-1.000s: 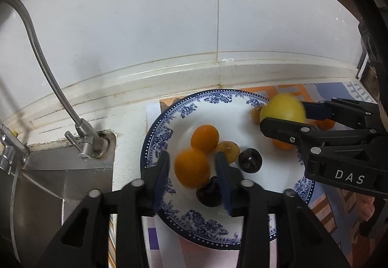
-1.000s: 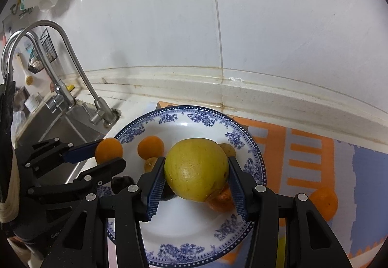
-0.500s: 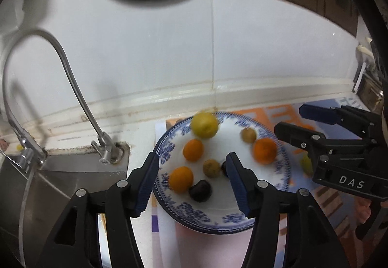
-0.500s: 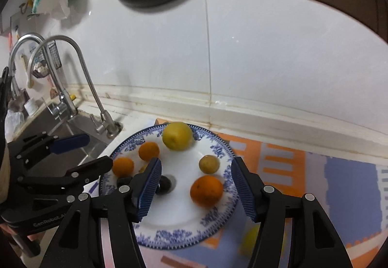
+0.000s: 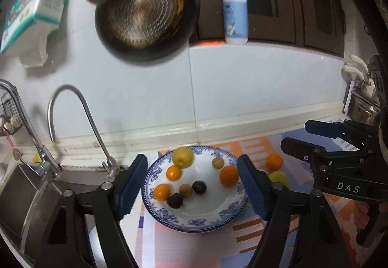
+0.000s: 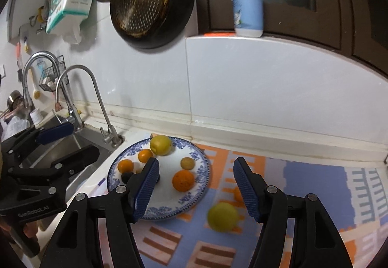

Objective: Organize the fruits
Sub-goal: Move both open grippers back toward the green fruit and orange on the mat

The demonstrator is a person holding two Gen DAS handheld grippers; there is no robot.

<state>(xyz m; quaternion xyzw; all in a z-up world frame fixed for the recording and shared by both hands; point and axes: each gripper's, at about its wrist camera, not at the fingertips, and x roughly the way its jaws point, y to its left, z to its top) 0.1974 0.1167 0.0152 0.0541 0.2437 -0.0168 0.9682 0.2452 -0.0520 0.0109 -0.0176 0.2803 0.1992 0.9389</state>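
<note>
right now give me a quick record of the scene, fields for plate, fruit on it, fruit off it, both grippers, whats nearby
plate: blue-patterned plate on a patterned mat, beside the sink
fruit on plate: yellow fruit at the far rim, three oranges, two small tan fruits, two dark plums
fruit off plate: yellow fruit and an orange on the mat
left gripper: open, holds nothing, jaws have just been opening
right gripper: open, holds nothing, jaws have just been opening
nearby: faucet, soap bottle on the ledge, hanging colander
</note>
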